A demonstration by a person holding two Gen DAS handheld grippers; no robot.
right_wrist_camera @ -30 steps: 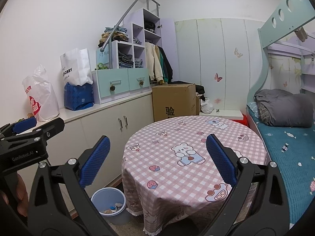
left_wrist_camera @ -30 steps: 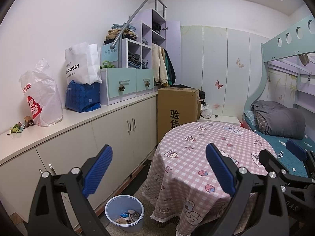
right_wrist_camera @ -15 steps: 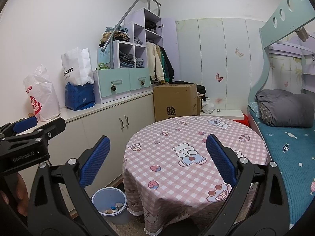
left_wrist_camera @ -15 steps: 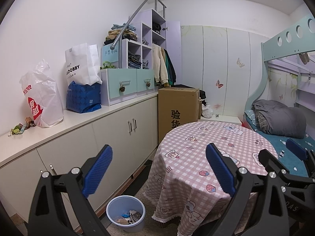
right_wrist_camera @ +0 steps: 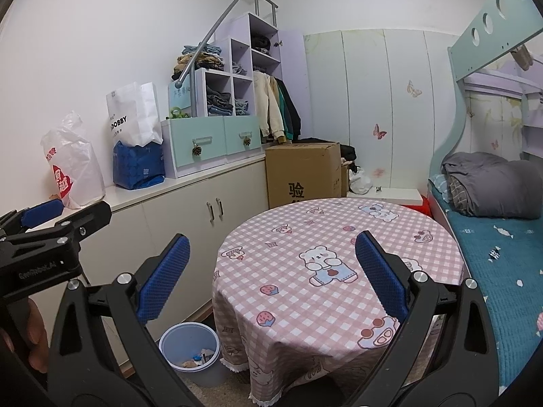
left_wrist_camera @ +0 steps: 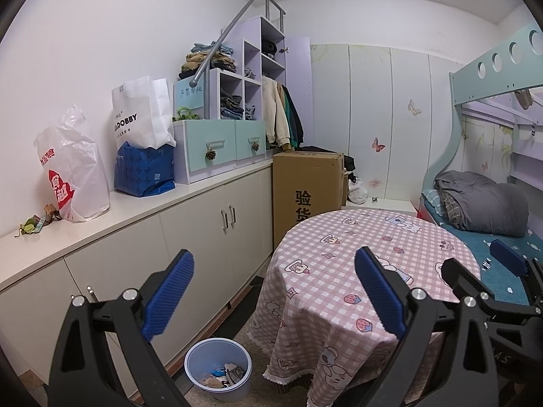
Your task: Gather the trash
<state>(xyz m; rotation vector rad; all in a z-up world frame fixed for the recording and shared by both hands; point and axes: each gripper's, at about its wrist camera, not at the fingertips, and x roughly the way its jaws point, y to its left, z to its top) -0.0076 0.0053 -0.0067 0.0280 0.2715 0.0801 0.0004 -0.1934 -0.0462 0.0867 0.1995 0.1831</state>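
Round table, long side table, floor, bed.
My round table wears a pink checked cloth. The side table carries two bags and scraps. A bin stands on the floor; a grey quilt lies on the bed.

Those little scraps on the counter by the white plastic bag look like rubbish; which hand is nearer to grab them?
Probably the left. Its tongs are open, and the scraps lie on its side of the counter. The right tongs face the round table.
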